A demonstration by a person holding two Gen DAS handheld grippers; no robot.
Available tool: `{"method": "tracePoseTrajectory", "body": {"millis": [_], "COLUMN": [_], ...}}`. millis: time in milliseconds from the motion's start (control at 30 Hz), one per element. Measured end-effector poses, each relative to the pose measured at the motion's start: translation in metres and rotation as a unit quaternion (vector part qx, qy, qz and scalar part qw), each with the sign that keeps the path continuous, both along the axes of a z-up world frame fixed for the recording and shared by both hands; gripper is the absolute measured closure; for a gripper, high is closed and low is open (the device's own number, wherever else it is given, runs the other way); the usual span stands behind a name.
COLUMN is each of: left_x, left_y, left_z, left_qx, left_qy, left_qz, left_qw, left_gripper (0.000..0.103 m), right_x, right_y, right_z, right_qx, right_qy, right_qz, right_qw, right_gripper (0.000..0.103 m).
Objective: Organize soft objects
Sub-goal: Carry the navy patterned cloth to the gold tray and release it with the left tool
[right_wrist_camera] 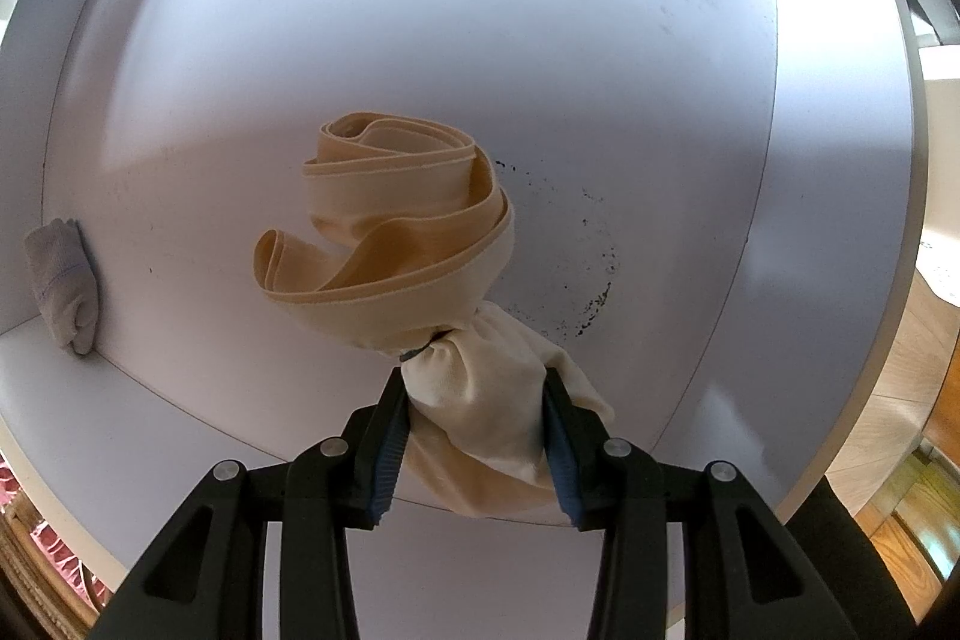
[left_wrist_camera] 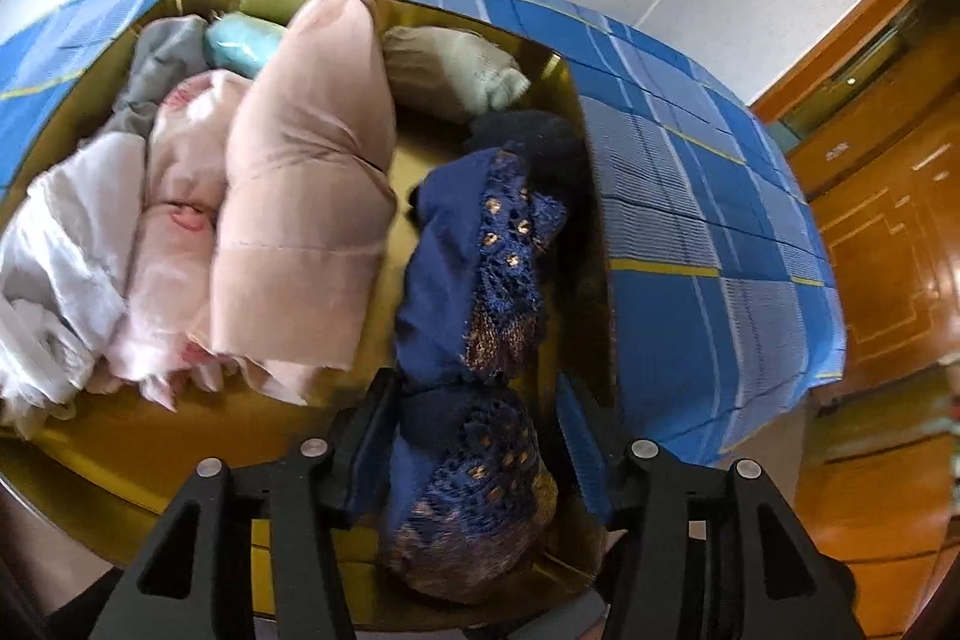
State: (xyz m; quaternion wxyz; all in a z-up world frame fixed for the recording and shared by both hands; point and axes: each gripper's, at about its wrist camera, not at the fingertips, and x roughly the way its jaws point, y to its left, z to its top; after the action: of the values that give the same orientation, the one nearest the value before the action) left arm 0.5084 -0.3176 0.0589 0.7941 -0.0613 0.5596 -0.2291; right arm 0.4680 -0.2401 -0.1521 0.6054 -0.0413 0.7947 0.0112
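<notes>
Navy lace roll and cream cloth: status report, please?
Left gripper open around navy lace roll in gold box. Right gripper shut on cream cloth. Nothing blocking.

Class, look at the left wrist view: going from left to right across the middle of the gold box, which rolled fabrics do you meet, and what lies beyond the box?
White cloth → pale pink patterned roll → beige-pink roll → navy lace bundle → blue plaid bedsheet.
</notes>
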Motion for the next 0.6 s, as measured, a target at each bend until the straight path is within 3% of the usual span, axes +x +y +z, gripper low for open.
{"method": "tracePoseTrajectory", "body": {"millis": [167,267,367,600], "left_x": [-0.005,-0.016,-0.03,-0.067], "left_y": [-0.001,0.008,0.016,0.034], "left_z": [-0.003,0.006,0.014,0.024], "left_qx": [-0.004,0.021,0.055,0.131], "left_qy": [0.006,-0.035,-0.081,-0.169], "left_qz": [-0.011,-0.011,-0.021,-0.036], "left_qw": [0.9999,0.9991,0.995,0.9763], "left_gripper": [0.046,0.037,0.036,0.035], "right_x": [0.0,0.0,0.001,-0.001], "right_y": [0.001,0.002,0.004,0.009], "right_z": [0.001,-0.001,0.0,-0.003], "right_qx": [0.0,-0.001,-0.003,-0.007], "right_qy": [-0.001,-0.001,0.0,-0.002], "right_qz": [-0.001,-0.001,0.001,0.001], "right_qw": [1.0,1.0,1.0,1.0], "right_gripper": [0.06,0.06,0.06,0.06]}}
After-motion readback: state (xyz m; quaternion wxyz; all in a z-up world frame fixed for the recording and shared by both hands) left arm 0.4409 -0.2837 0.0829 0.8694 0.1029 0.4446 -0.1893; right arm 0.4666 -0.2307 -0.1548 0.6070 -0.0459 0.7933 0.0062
